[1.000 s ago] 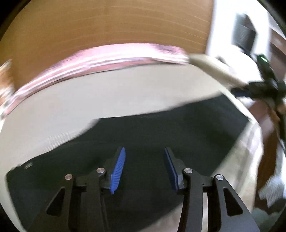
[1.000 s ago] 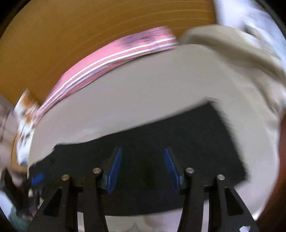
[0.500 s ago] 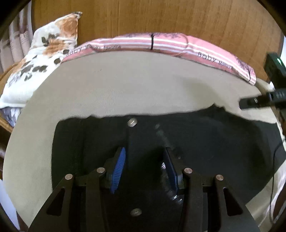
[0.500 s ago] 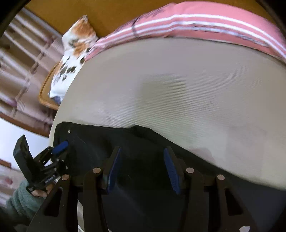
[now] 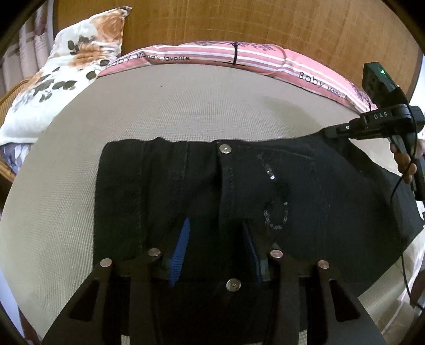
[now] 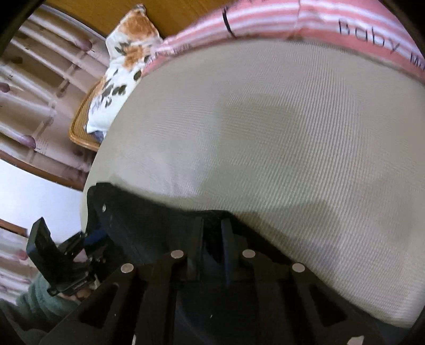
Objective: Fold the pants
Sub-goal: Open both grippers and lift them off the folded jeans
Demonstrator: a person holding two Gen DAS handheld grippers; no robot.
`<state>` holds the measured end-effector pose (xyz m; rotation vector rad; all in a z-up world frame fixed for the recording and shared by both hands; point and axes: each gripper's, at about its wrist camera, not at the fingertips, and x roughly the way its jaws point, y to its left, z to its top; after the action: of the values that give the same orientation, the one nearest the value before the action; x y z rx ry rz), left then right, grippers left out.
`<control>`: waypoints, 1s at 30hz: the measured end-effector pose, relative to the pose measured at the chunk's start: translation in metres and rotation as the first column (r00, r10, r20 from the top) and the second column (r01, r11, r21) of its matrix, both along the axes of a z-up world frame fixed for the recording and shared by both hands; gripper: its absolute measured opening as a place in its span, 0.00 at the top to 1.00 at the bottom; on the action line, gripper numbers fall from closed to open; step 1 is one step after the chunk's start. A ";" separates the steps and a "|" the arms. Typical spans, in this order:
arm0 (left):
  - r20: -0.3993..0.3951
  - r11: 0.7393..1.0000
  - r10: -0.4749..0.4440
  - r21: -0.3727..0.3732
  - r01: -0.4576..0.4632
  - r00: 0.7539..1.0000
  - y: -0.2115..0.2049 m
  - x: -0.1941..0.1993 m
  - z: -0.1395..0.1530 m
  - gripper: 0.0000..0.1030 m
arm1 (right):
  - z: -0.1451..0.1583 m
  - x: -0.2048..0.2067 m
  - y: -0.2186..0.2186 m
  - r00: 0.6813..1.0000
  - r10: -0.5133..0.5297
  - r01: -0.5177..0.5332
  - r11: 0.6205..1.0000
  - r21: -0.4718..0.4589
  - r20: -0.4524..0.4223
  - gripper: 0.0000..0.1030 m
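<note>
A beige bedcover [image 5: 186, 106] is filling the middle of the frame. A pink striped blanket [image 5: 239, 54] is lying along its top edge, a floral pillow [image 5: 61, 79] is resting at upper left, and a wooden headboard [image 5: 239, 21] is standing behind.

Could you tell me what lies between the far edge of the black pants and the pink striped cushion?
Only bare beige mattress cover separates the black pants from the pink striped cushion; the left wrist view shows it best.

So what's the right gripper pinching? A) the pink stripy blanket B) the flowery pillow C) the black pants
C: the right gripper has its jaws nearly together on an edge of the black pants, seen also from the left wrist view.
</note>
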<state>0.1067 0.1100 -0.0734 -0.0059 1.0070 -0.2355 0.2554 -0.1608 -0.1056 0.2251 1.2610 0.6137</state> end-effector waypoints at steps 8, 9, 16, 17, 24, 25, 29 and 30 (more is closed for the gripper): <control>0.011 1.000 0.011 0.006 -0.011 1.000 0.003 -0.009 -0.002 0.64 | -0.018 0.004 0.013 0.998 -0.052 0.056 0.996 -0.075 0.045 0.88; 0.013 1.000 0.009 0.014 -0.009 1.000 0.001 -0.009 -0.002 0.64 | -0.017 0.004 0.012 0.997 -0.058 0.061 0.995 -0.073 0.044 0.84; 0.069 0.996 0.056 -0.080 -0.050 0.996 0.002 -0.007 0.033 0.64 | 0.038 -0.024 -0.014 0.970 -0.150 0.168 0.983 -0.079 0.193 0.59; 0.097 0.997 0.047 -0.073 -0.040 0.994 -0.002 -0.007 0.041 0.64 | 0.048 -0.033 -0.022 0.960 -0.165 0.190 0.977 -0.092 0.224 0.59; 0.180 0.988 -0.125 -0.071 0.139 0.976 -0.065 0.027 0.059 0.64 | 0.045 -0.071 -0.060 0.951 -0.209 0.257 0.944 -0.209 0.229 0.58; 0.174 0.985 -0.144 -0.070 0.159 0.974 -0.072 0.032 0.055 0.64 | 0.040 -0.075 -0.061 0.950 -0.215 0.265 0.939 -0.221 0.224 0.58; 0.117 0.970 -0.221 -0.079 0.231 0.968 -0.111 0.052 0.033 0.64 | 0.023 -0.085 -0.066 0.947 -0.239 0.289 0.925 -0.248 0.214 0.58; 0.107 0.966 -0.244 -0.065 0.252 0.964 -0.121 0.056 0.026 0.64 | 0.021 -0.086 -0.066 0.945 -0.239 0.293 0.920 -0.259 0.222 0.58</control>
<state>0.1624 -0.0112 -0.0472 0.0609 0.8987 -0.5000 0.1690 -0.2268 -0.0846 0.0903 1.0976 0.2041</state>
